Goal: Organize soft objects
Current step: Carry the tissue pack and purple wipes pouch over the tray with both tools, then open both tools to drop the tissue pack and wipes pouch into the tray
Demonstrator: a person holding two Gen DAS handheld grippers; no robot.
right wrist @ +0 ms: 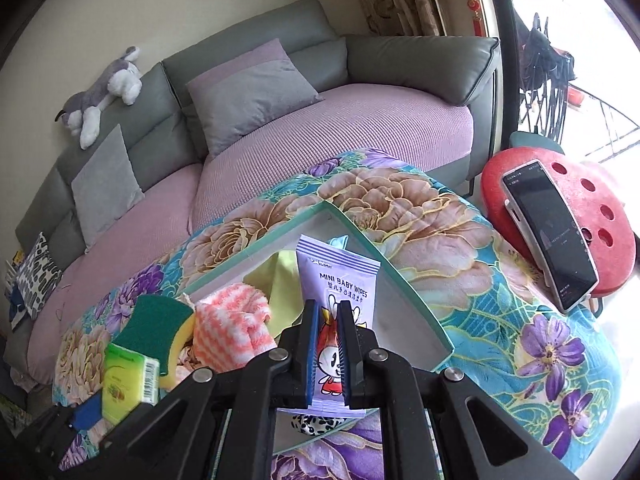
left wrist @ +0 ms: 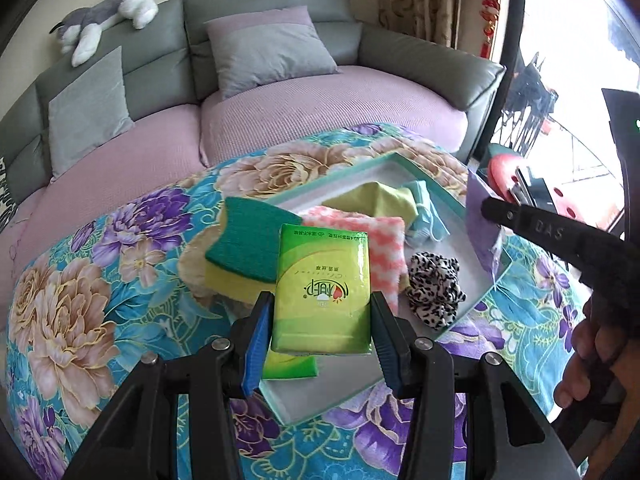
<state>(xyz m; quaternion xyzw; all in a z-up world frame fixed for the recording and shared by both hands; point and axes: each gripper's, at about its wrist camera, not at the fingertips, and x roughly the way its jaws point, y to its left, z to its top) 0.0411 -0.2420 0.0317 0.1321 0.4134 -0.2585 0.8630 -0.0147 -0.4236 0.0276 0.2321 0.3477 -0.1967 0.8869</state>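
My left gripper (left wrist: 322, 304) is shut on a green tissue pack (left wrist: 320, 280), held upright over the near end of a teal-rimmed tray (left wrist: 400, 159). A second green pack (left wrist: 292, 366) lies in the tray under it. My right gripper (right wrist: 328, 310) is shut on a purple baby wipes pack (right wrist: 340, 276), above the tray's white floor (right wrist: 400, 312). In the tray lie a pink-and-white cloth (left wrist: 380, 240), a yellow-green cloth (left wrist: 372, 200), a light blue cloth (left wrist: 428, 216) and a leopard scrunchie (left wrist: 434, 292). A green-and-yellow sponge (left wrist: 248, 240) rests at the tray's left edge.
The tray sits on a floral blanket (left wrist: 100, 280) in front of a grey and lilac sofa (right wrist: 360, 128) with cushions and a plush dog (left wrist: 108, 16). At the right, a phone (right wrist: 548, 236) leans on a red stool (right wrist: 592, 200). A hand (left wrist: 588, 360) shows at the right edge.
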